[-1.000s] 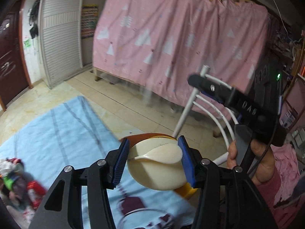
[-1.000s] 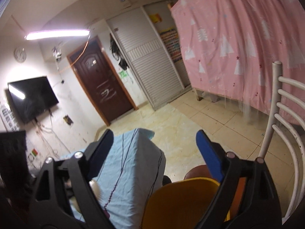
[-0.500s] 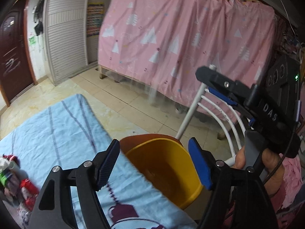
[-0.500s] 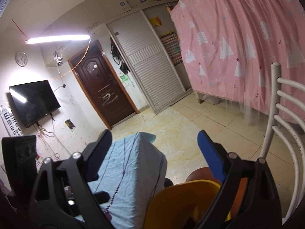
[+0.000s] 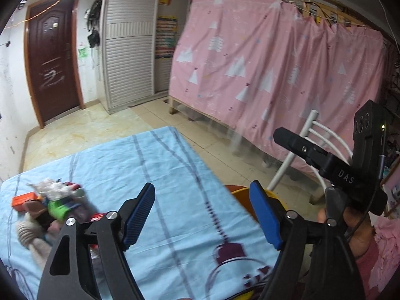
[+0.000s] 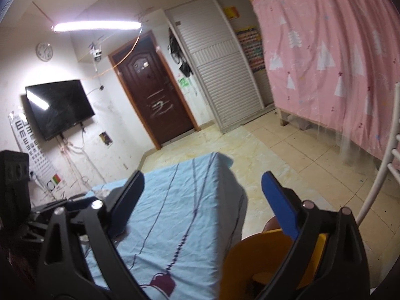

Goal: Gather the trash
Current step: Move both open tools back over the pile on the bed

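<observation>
My left tool (image 5: 201, 212) opening, nothing between jaws; right tool (image 6: 202, 200) opening wide, also empty. Trash pile (image 5: 53, 203) lying at surface's (image 5: 160, 165) far-left end, yellow bin (image 6: 257, 262) below near edge. Risks I am weighing: loose wrappers slipping from pads; reaching tools colliding.

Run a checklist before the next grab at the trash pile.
1. Left tongs free of load: ok, jaws opening, nothing between them.
2. Right tongs free of load: ok, jaws opening, nothing between them.
3. Trash pile in sight: ok, it lies on the blue cloth, left of the left tongs in the left wrist view.
4. Pile sharp enough to pick one piece: not ok, the pile is blurred.
5. Yellow bin within view for the drop: ok, it sits off the cloth's edge, below the right tongs.
6. Room left in the bin: cannot tell, its inside is mostly hidden.
</observation>
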Action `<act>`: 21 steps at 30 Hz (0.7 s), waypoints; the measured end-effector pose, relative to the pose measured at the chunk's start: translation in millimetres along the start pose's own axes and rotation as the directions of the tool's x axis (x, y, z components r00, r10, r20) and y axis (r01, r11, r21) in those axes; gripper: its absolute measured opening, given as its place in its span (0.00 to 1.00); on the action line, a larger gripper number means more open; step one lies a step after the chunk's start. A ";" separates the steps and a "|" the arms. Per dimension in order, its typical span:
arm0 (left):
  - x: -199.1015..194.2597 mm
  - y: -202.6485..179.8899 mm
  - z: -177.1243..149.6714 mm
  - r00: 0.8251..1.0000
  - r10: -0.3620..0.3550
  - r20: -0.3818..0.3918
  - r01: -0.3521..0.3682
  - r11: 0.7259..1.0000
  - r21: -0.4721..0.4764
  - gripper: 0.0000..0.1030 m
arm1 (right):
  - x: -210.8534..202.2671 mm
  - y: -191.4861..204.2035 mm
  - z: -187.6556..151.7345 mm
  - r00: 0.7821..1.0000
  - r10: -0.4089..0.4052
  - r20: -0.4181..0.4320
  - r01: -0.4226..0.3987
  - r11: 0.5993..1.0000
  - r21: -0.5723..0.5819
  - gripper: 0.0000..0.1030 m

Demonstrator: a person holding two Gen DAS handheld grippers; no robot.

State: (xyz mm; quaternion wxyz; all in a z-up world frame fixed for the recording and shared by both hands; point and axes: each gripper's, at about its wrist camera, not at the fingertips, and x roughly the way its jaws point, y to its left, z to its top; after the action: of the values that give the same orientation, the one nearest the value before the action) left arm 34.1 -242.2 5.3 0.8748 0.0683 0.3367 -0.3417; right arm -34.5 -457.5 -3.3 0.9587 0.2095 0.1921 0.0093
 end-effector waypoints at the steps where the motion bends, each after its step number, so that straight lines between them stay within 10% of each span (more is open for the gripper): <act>1: -2.1 4.0 0.4 1.000 0.007 0.002 -0.007 1.000 -0.005 0.68 | 4.7 5.7 -2.1 1.000 0.010 -0.011 -0.010 1.000 -0.007 0.88; 21: -46.6 167.5 -37.0 0.940 0.339 -0.026 -0.335 0.909 -0.249 0.73 | 91.4 107.7 -49.8 0.958 0.131 -0.256 -0.171 0.976 -0.137 0.91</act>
State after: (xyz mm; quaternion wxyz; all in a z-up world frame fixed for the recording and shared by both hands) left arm 96.7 -76.7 -11.9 0.9252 0.0115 0.3522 -0.1410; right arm 38.3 -330.5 -34.7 0.9377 0.1442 0.2911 0.1237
